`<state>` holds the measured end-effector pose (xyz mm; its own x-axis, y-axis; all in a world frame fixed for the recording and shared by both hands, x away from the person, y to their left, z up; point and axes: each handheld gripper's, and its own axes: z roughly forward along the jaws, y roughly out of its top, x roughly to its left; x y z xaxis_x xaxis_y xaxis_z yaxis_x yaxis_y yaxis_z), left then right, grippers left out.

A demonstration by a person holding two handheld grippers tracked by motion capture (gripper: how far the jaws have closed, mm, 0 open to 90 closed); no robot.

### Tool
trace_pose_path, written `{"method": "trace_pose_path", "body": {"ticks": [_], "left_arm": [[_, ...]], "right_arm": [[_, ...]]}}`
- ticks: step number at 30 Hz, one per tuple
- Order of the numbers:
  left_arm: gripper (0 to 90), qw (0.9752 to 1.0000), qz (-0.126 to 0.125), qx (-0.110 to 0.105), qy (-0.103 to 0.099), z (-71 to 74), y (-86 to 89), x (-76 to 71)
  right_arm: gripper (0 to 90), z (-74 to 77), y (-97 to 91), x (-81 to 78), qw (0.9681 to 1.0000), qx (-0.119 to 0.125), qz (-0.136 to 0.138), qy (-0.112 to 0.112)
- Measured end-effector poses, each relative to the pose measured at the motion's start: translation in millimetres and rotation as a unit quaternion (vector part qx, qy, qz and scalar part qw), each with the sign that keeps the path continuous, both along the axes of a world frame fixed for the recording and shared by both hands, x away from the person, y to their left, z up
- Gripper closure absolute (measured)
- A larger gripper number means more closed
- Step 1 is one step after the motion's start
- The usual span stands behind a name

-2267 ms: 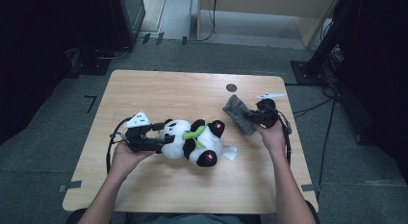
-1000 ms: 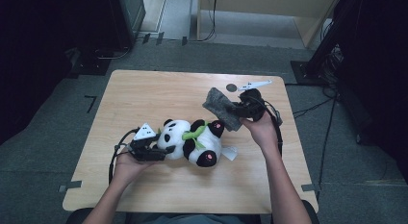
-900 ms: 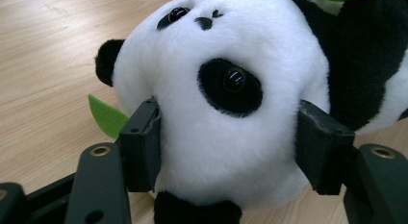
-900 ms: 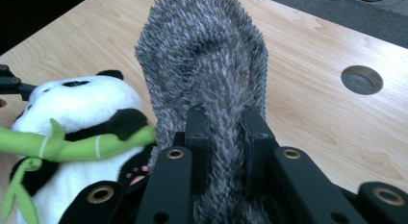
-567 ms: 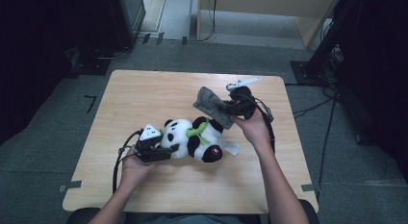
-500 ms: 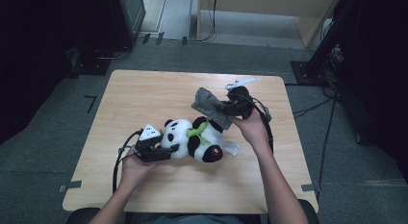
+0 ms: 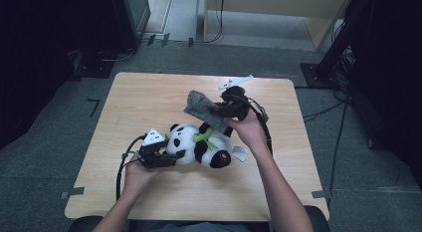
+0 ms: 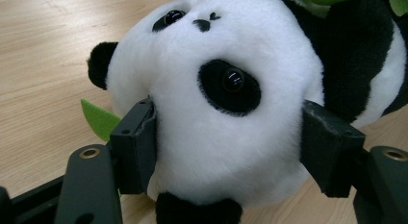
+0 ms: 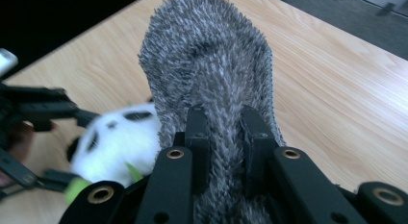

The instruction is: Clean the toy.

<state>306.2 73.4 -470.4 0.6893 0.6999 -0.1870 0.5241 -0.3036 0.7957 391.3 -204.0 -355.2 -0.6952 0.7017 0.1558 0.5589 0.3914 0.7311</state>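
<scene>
A black-and-white panda plush (image 7: 199, 145) with a green leaf lies on its side on the wooden table (image 7: 149, 97). My left gripper (image 7: 174, 153) holds its head (image 8: 226, 113). The pads (image 8: 137, 142) press into the white fur, though the jaws have just opened a little. My right gripper (image 7: 219, 110) is shut on a grey fuzzy cloth piece (image 7: 199, 105), raised above and just behind the panda's body. In the right gripper view the grey fuzzy cloth piece (image 9: 211, 56) is pinched between the narrow jaws of my right gripper (image 9: 223, 123), with the panda (image 9: 120, 132) below at the left.
A white tag (image 7: 240, 153) lies beside the panda's lower end. Cables trail from both grippers. The table's far edge meets grey floor with dark equipment at the left and right. Bare wood lies to the left and along the near side.
My right gripper has carried the grey cloth piece left and slightly up, from beside the panda to over its body. The left gripper has kept its hold on the head.
</scene>
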Motion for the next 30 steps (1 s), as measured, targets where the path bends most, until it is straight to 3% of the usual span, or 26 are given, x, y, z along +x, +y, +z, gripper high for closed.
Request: {"method": "trace_pose_path", "body": {"ticks": [7, 14, 18, 23, 30], "left_arm": [[31.5, 0.9999, -0.004, -0.012, 0.002, -0.8, 2.8, 2.3], [31.8, 0.9999, -0.002, -0.016, 0.000, -1.4, 3.0, 2.4], [31.7, 0.9999, -0.005, -0.014, 0.000, -1.5, 3.8, 2.8], [31.9, 0.9998, -0.004, -0.017, 0.002, -1.9, 4.2, 3.2], [32.5, 0.9998, -0.003, -0.018, 0.003, -2.3, 4.5, 4.1]], "right_arm": [[77.9, 6.6, 35.3, 6.3, 0.9996, 0.004, 0.028, 0.005], [77.9, 3.5, 61.7, 7.3, 0.9988, -0.008, 0.047, 0.013], [77.9, -5.3, 73.3, 6.2, 0.9979, -0.012, 0.059, 0.024], [77.9, -26.6, 83.0, 9.1, 0.9964, -0.029, 0.067, 0.044], [78.2, -43.0, 80.4, 15.4, 0.9957, -0.028, 0.060, 0.065]]}}
